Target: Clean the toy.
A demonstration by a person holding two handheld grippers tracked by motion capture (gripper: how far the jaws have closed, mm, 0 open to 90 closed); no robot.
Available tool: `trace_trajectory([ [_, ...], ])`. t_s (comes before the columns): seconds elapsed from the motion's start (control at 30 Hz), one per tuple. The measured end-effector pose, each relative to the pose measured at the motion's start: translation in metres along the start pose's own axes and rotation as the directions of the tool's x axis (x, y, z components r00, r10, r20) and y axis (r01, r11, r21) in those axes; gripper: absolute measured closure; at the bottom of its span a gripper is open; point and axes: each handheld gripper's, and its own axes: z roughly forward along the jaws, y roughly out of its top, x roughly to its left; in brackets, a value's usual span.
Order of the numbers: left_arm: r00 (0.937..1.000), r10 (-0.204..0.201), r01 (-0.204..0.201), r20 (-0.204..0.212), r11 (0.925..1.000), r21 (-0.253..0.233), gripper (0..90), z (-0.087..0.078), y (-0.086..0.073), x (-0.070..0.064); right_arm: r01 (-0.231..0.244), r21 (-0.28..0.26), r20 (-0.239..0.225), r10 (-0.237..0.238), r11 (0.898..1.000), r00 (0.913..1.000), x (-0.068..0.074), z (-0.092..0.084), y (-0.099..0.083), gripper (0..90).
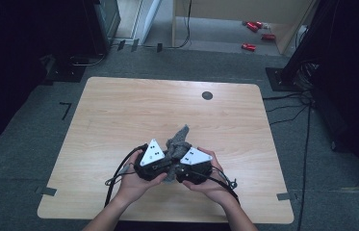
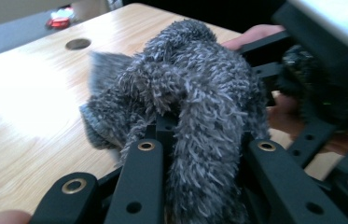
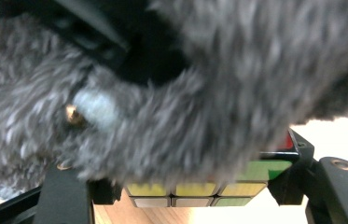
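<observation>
The left gripper point(image 1: 165, 166) clamped the grey fuzzy sock point(image 2: 195, 102) while the right gripper point(image 1: 179, 169) held the puzzle cube point(image 3: 195, 189), apparently to sheathe it.

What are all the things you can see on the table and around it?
fuzzy cloth: one, grey, bunched up between the two grippers near the front of the table
puzzle cube: one, with yellow, green, white and red squares, between the right gripper's jaws, mostly covered by the fuzzy cloth
table: one, light wood, with a dark round hole cover near its far edge
red things: a few, on the floor far behind the table, too small to name
cables: several, black, on the grey floor to the right
left gripper: one, black, shut on the fuzzy cloth
right gripper: one, black, jaws around the puzzle cube
hands: two, each holding a gripper
</observation>
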Motion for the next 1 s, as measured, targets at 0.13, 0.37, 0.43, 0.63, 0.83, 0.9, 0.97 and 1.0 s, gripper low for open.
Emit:
trace_trajectory([
  [0.13, 0.9962, -0.086, 0.086, -0.018, 0.9963, 0.011, 76.5, -0.004, -0.004, 0.019, 0.004, 0.006, -0.001, -0.004, 1.000, 1.0000, 0.001, 0.000, -0.001, 34.6],
  [0.37, 0.9992, -0.006, 0.006, 0.039, 1.0000, -0.001, 76.2, -0.001, 0.000, 0.001, 0.003, 0.000, 0.006, -0.003, 1.000, 1.0000, -0.001, -0.002, 0.001, 34.6],
  [0.43, 0.9994, -0.035, 0.035, -0.007, 0.9993, 0.010, 76.3, -0.002, -0.002, 0.010, 0.003, 0.010, 0.010, -0.003, 1.000, 0.9999, -0.001, -0.002, 0.000, 34.6],
  [0.63, 0.9996, -0.027, 0.027, 0.006, 0.9996, 0.000, 76.2, -0.007, -0.003, 0.011, -0.004, 0.001, 0.005, 0.004, 1.000, 1.0000, 0.000, -0.001, 0.001, 34.6],
  [0.83, 0.9973, 0.045, -0.044, 0.059, 0.9990, -0.009, 75.9, -0.004, -0.001, -0.003, 0.000, -0.005, 0.002, 0.000, 1.000, 1.0000, 0.000, -0.002, 0.001, 34.6],
  [0.9, 0.9994, -0.009, 0.009, 0.034, 1.0000, -0.001, 76.8, -0.006, -0.001, 0.010, -0.002, -0.002, 0.005, 0.002, 1.000, 1.0000, -0.002, -0.004, 0.001, 34.6],
  [0.97, 0.9993, -0.024, 0.024, 0.027, 0.9997, 0.000, 77.1, -0.008, -0.002, 0.014, -0.006, -0.004, 0.006, 0.006, 1.000, 1.0000, -0.002, -0.004, 0.001, 34.6],
  [1.0, 0.9985, -0.046, 0.046, 0.032, 0.9989, -0.005, 77.1, -0.010, -0.003, 0.018, -0.010, -0.007, 0.004, 0.010, 1.000, 0.9999, -0.002, -0.004, 0.001, 34.6],
])
